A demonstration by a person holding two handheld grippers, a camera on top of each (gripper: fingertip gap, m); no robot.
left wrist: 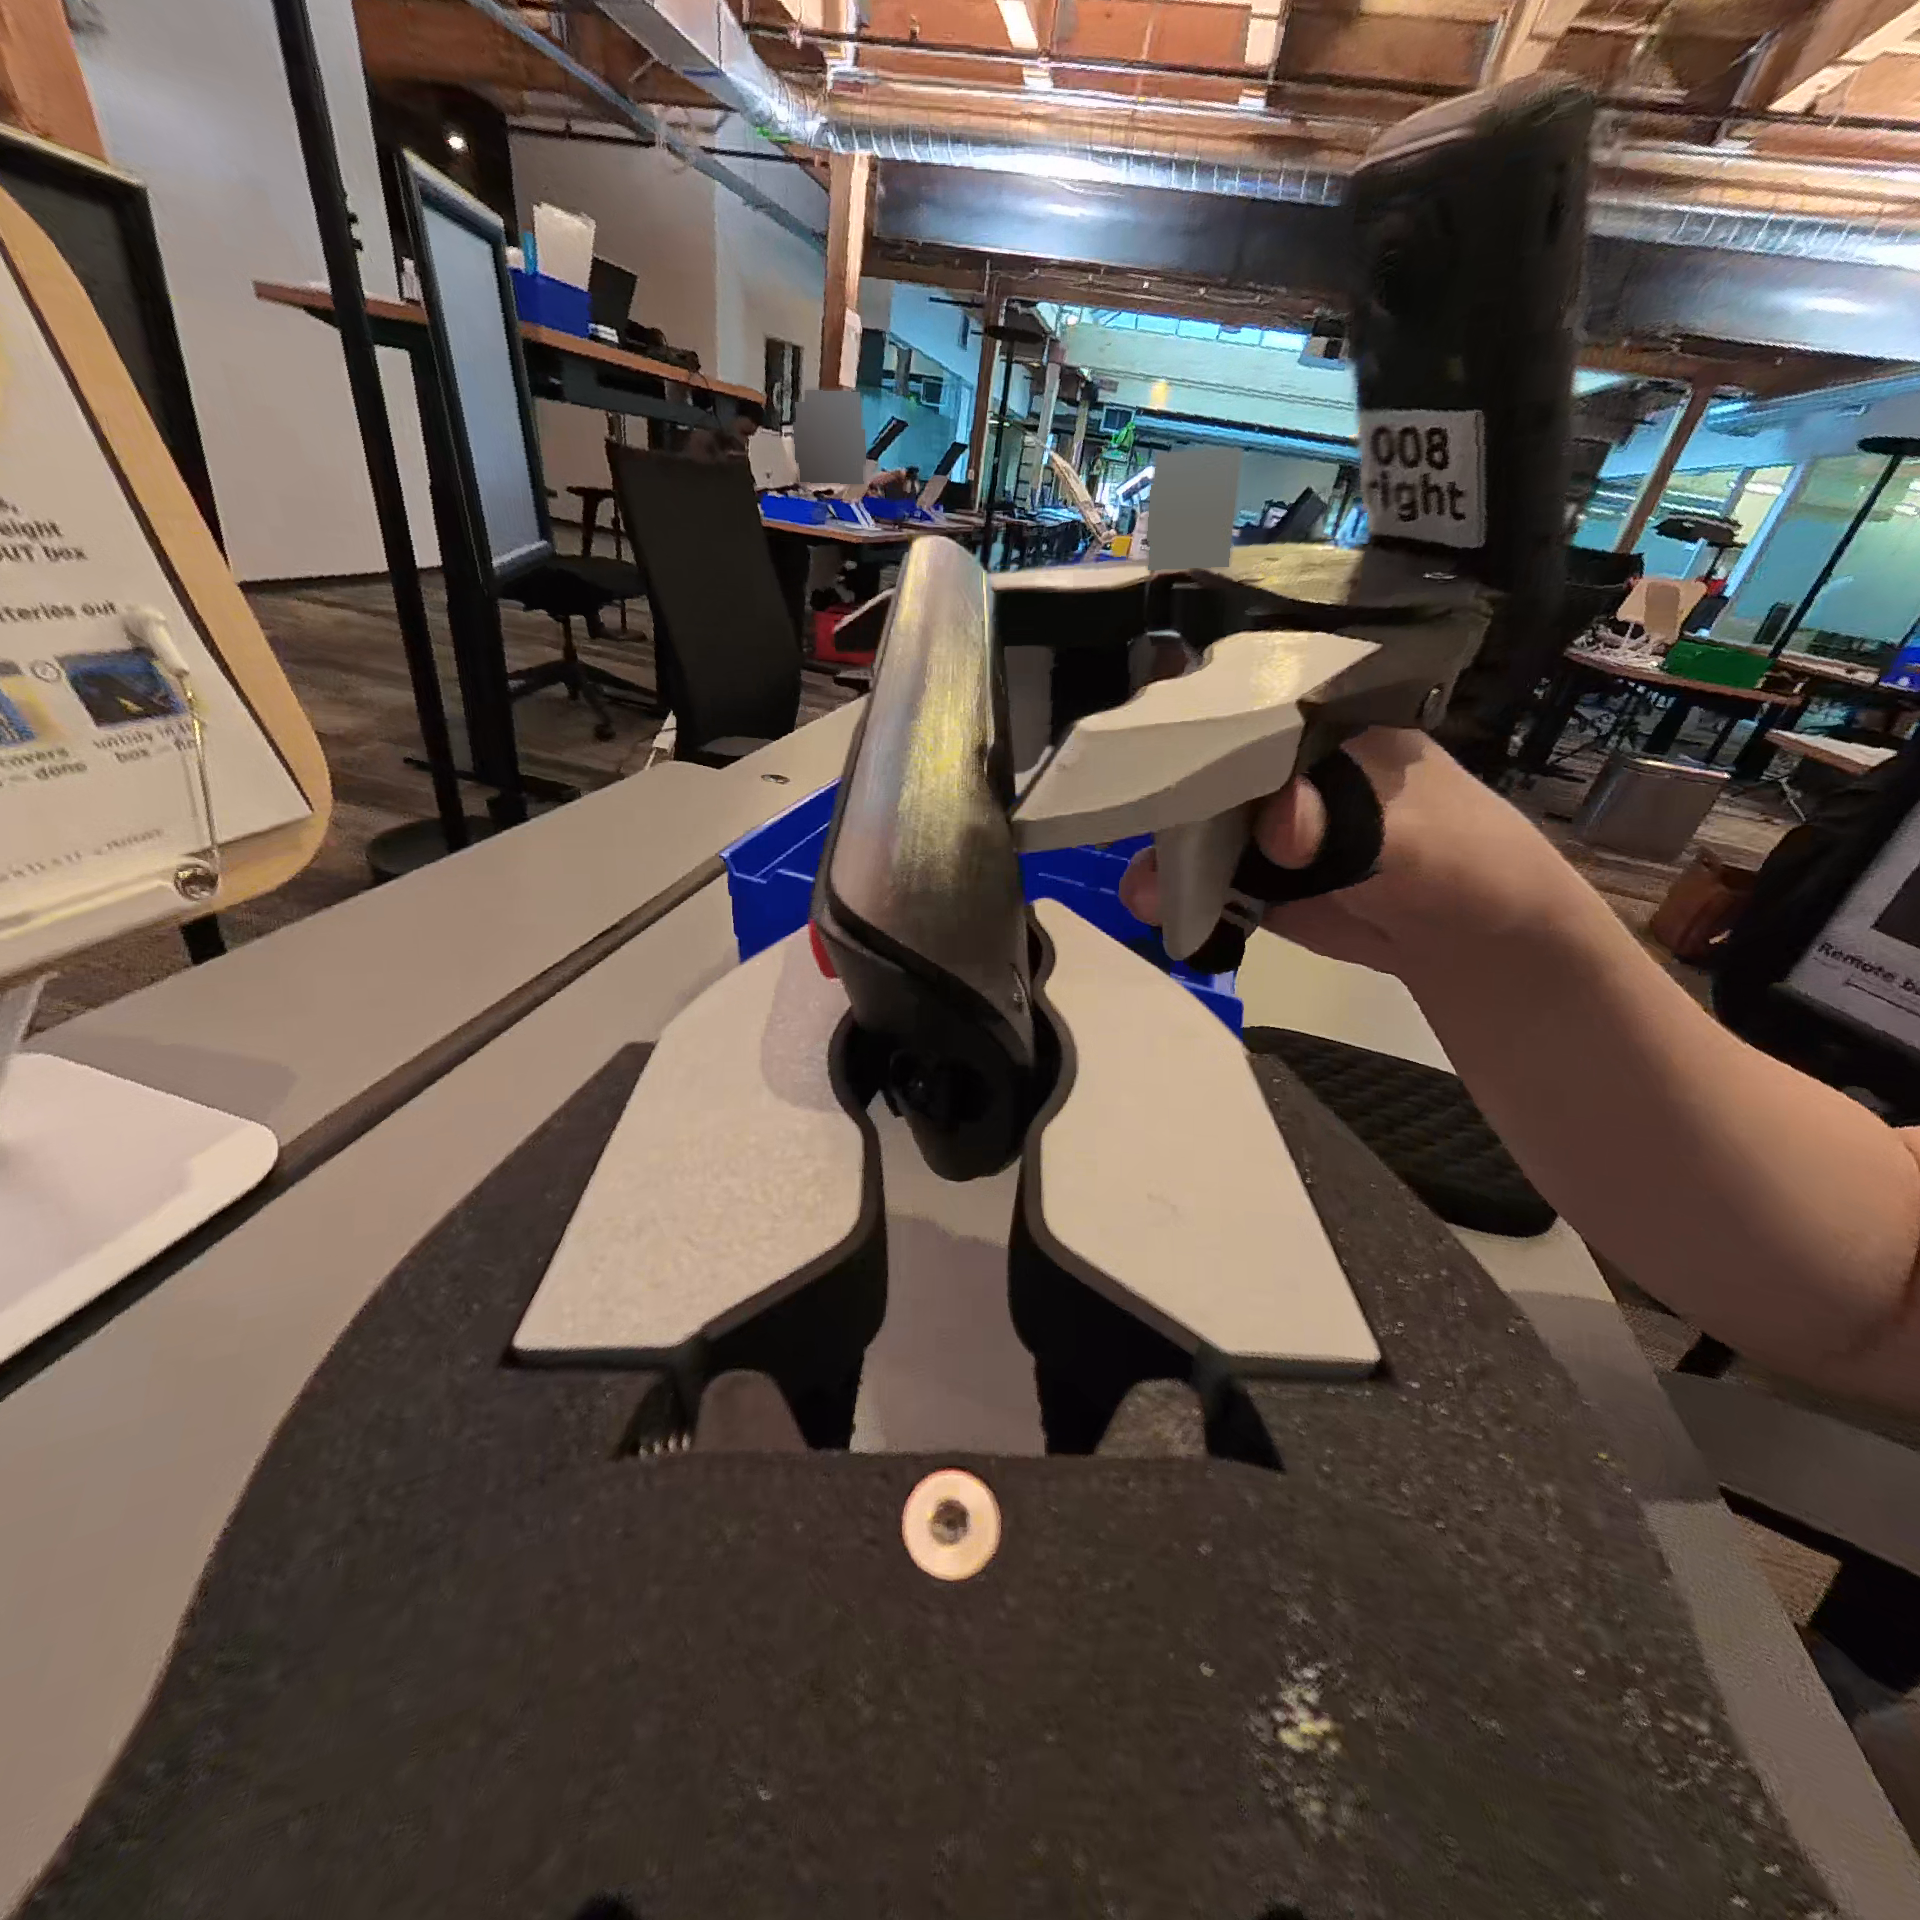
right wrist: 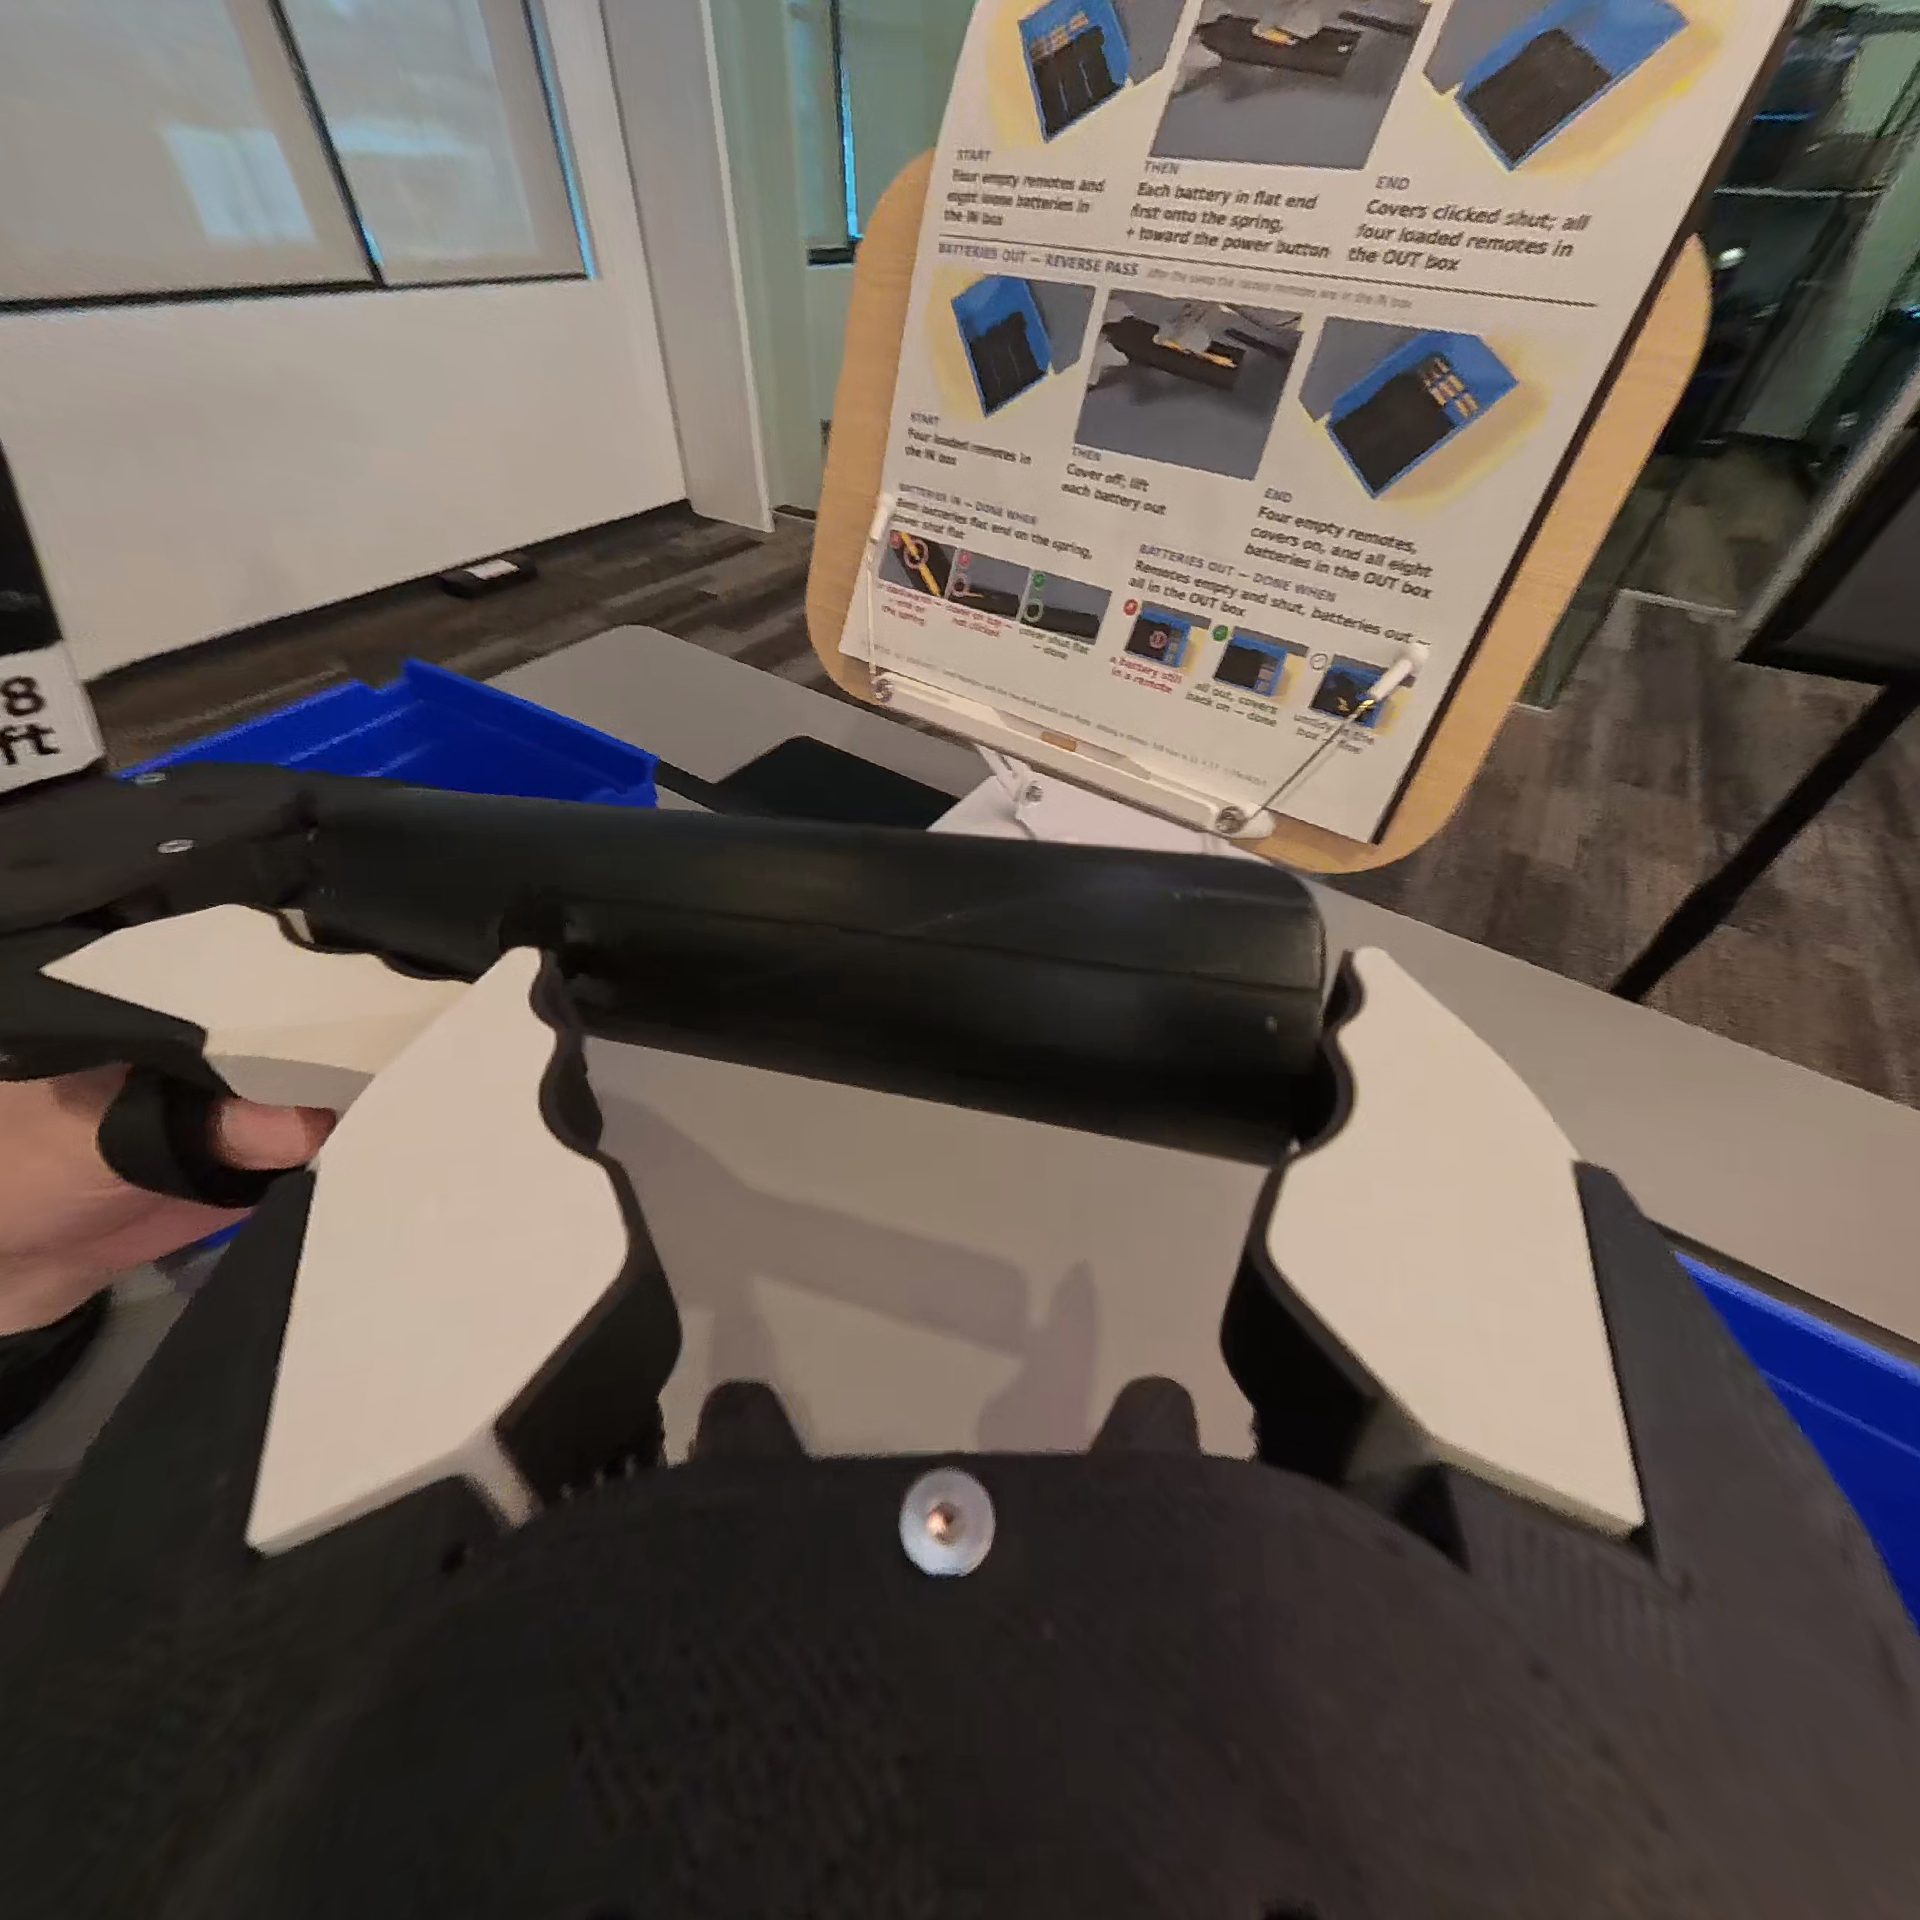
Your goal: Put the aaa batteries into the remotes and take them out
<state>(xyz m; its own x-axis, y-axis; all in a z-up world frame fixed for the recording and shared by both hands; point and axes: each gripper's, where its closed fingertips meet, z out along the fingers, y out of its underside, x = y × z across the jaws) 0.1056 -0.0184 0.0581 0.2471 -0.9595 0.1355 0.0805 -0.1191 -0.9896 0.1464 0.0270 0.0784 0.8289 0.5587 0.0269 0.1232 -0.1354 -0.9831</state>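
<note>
A black remote (left wrist: 925, 779) stands tilted above the grey table (left wrist: 416, 987), its glossy back toward the left wrist camera. My left gripper (left wrist: 935, 997) is shut on its lower end, where a red button (left wrist: 821, 951) shows. My right gripper (left wrist: 1003, 707) comes in from the right and clasps the remote's upper section lengthwise, one finger at the top end and one at mid-body. In the right wrist view the remote (right wrist: 935, 935) lies across my right gripper (right wrist: 940, 997), whose fingers stand wide around its end part. The left gripper (right wrist: 291, 894) holds its other end. No batteries are visible.
A blue bin (left wrist: 769, 883) sits on the table just behind the remote; it also shows in the right wrist view (right wrist: 416, 727). A second blue bin (right wrist: 1818, 1403) is at the right. An instruction sheet on a stand (right wrist: 1247, 416) and a black mat (left wrist: 1382, 1122) are nearby.
</note>
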